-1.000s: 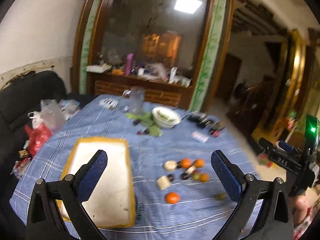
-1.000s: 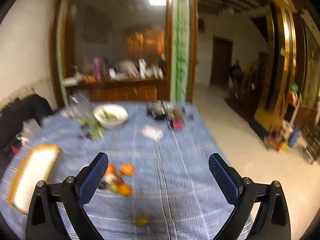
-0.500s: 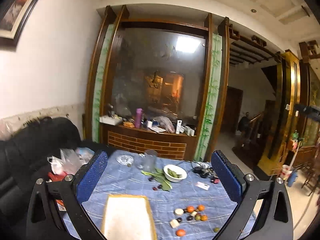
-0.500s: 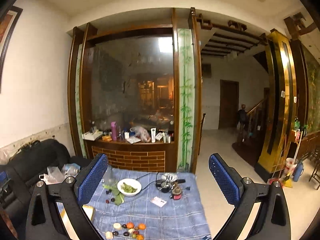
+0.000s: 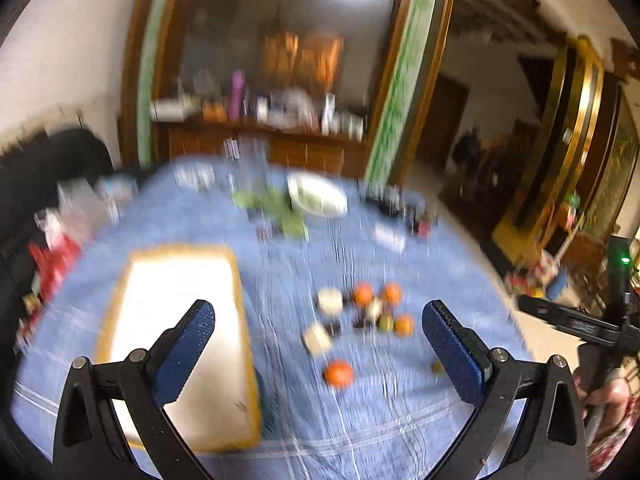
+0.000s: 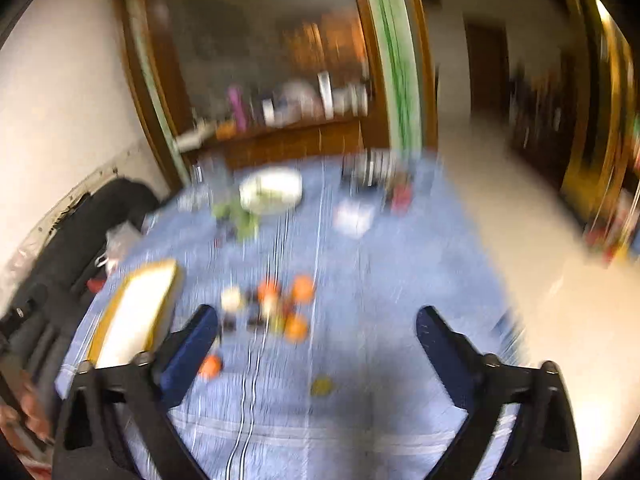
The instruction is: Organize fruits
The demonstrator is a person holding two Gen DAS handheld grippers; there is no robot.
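Both views are motion-blurred. A cluster of small fruits (image 5: pixel 368 308) lies on the blue checked tablecloth: several orange ones, pale ones and dark ones. One orange fruit (image 5: pixel 338 374) lies apart, nearer me. A small yellow-green fruit (image 6: pixel 321 386) lies alone. The cluster also shows in the right wrist view (image 6: pixel 276 304). A white tray with a yellow rim (image 5: pixel 244 320) lies left of the fruits; it shows in the right wrist view too (image 6: pixel 168 276). My left gripper (image 5: pixel 318 338) is open and empty above the table. My right gripper (image 6: pixel 318 336) is open and empty above the table.
A white bowl (image 5: pixel 318 200) with green leaves (image 5: pixel 280 210) beside it stands at the far side of the table. A clear jug (image 5: pixel 250 164), small dark items (image 5: pixel 400 204) and a white card (image 5: pixel 386 238) lie there too. A black sofa (image 5: pixel 48 184) with bags is left.
Both grippers have tilted back down from the raised room view towards the table and moved closer to the fruits. Both stay open.
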